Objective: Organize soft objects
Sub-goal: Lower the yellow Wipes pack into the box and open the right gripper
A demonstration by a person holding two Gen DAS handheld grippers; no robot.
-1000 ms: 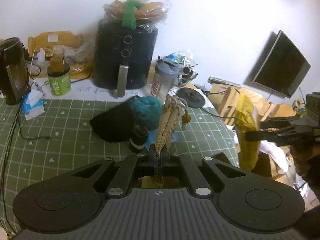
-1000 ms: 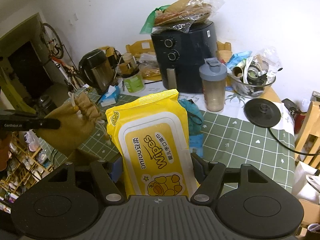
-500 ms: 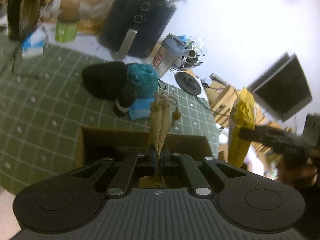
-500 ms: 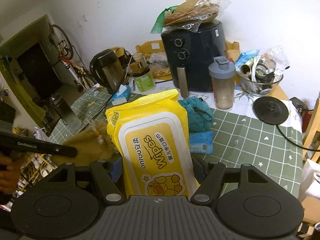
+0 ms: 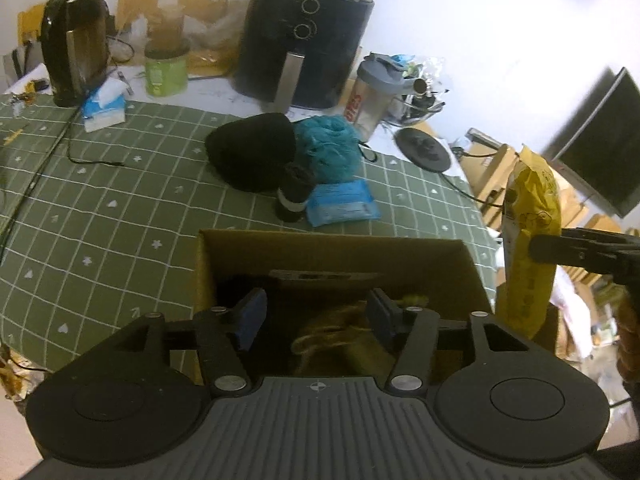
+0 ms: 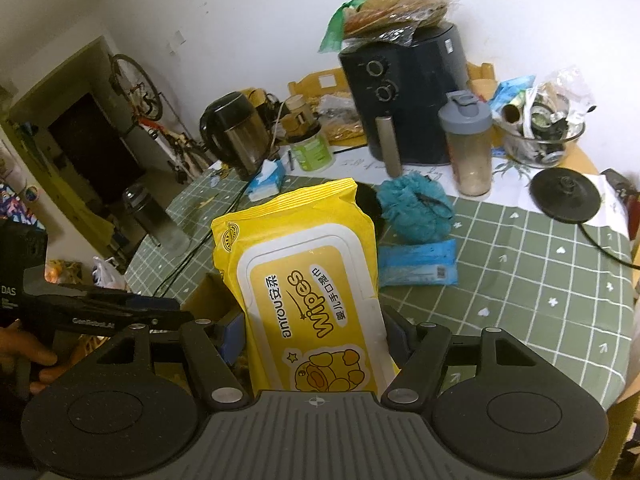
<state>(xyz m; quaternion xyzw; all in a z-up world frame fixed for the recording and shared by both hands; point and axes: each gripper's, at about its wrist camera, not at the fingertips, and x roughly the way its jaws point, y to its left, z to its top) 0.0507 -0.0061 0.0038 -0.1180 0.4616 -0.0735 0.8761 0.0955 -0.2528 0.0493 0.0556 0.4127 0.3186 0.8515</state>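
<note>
Left wrist view: left gripper [image 5: 316, 314] hanging over the open cardboard box [image 5: 340, 252] at the near edge of the green checked tablecloth [image 5: 120, 208], jaws spreading right now, blue pads clear of anything. Tan drawstring pouch [image 5: 340, 334] lying down inside the box between and below the pads, a bit blurry, nothing pinching it. Further out on the cloth: black beanie [image 5: 252, 152], teal bath pouf [image 5: 332, 148] touching it on the right, small black roll [image 5: 294, 192] standing just in front of both, flat blue wipes packet [image 5: 342, 204] right beside the roll. Behind those, dark air fryer [image 5: 304, 40], shaker bottle [image 5: 374, 94], black kettle [image 5: 76, 44] and a tissue pack [image 5: 104, 108] off to the left. On the far right, right gripper [image 5: 560, 246] seen side-on, clamping the yellow wipes pack [image 5: 528, 240] upright beside the box.

Right wrist view: right gripper [image 6: 312, 332] pinching the yellow wipes pack [image 6: 304, 280] between both pads, pack standing tall and filling the middle, lid label facing the camera. Left gripper [image 6: 120, 308] poking in from the left edge with a hand [image 6: 28, 356] behind it, over a corner of the cardboard box [image 6: 204, 296]. Teal bath pouf [image 6: 416, 208] and blue wipes packet [image 6: 418, 264] sitting just past the yellow pack on the cloth, black beanie [image 6: 366, 196] mostly hidden behind it. Air fryer [image 6: 404, 92] with a bag of flatbreads [image 6: 396, 8] on top, at the back.
</note>
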